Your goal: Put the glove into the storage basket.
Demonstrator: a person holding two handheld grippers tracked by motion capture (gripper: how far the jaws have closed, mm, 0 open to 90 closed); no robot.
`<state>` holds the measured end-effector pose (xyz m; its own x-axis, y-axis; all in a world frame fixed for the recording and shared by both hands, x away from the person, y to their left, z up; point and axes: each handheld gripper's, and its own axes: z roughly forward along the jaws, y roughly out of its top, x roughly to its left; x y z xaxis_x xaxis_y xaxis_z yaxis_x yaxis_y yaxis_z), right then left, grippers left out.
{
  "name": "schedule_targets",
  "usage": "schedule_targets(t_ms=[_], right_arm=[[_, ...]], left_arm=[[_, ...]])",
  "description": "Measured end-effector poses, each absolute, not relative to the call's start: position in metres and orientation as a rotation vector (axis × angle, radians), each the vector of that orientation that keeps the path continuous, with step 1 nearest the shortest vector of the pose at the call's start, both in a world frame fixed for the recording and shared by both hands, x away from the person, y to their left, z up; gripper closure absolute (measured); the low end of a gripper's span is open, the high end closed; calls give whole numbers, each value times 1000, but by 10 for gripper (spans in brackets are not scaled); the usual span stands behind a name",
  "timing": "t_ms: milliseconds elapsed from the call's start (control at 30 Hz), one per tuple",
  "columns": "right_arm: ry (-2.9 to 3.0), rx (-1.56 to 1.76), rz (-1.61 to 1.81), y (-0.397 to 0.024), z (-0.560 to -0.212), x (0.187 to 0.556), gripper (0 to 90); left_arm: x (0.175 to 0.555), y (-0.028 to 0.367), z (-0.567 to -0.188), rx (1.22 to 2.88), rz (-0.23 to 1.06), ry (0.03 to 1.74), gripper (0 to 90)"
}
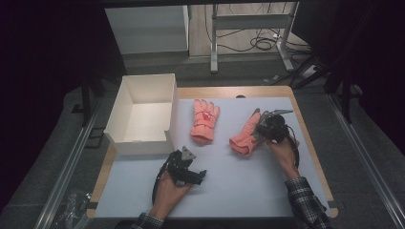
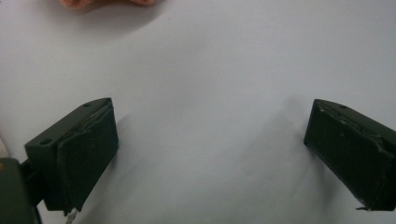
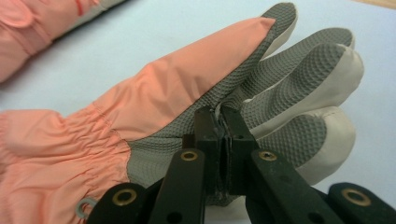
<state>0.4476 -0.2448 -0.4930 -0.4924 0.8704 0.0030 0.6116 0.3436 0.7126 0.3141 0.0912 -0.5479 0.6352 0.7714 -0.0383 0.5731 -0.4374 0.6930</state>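
Observation:
Two salmon-pink gloves lie on the pale mat. One glove [image 1: 205, 120] rests flat near the middle, back side up. The other glove [image 1: 244, 136] lies at the right, and my right gripper [image 1: 261, 125] is shut on it. In the right gripper view the jaws pinch the grey textured palm of this glove [image 3: 154, 93] near the base of its fingers; my right gripper [image 3: 220, 116] has the fabric squeezed between its tips. My left gripper [image 1: 200, 174] hovers low over the bare mat near the front, open, its fingers [image 2: 88, 149] wide apart with nothing between them.
An open white box [image 1: 143, 114] stands at the table's left back corner, nothing visible inside. The wooden table edge [image 1: 310, 143] frames the mat. Beyond the table stand a white cabinet [image 1: 148, 28] and a metal frame with cables [image 1: 253, 38].

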Motion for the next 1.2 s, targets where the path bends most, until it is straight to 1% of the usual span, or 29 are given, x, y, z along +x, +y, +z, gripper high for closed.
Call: schedule_targets(t_ms=[333, 567, 800, 1000, 1200], right_arm=[[2291, 1206, 1008, -245, -477, 426, 866], [2386, 1127, 1082, -246, -468, 404, 867], [2439, 1094, 1155, -247, -467, 389, 869], [2502, 1021, 1229, -240, -467, 369, 871], [2586, 960, 1270, -228, -473, 363, 872]], left_arm=[[314, 91, -548, 2173, 372, 1043, 28], [314, 91, -548, 2173, 372, 1043, 28], [314, 91, -548, 2173, 373, 1043, 28], [314, 92, -548, 2176, 376, 1037, 28], [314, 92, -548, 2176, 376, 1037, 28]])
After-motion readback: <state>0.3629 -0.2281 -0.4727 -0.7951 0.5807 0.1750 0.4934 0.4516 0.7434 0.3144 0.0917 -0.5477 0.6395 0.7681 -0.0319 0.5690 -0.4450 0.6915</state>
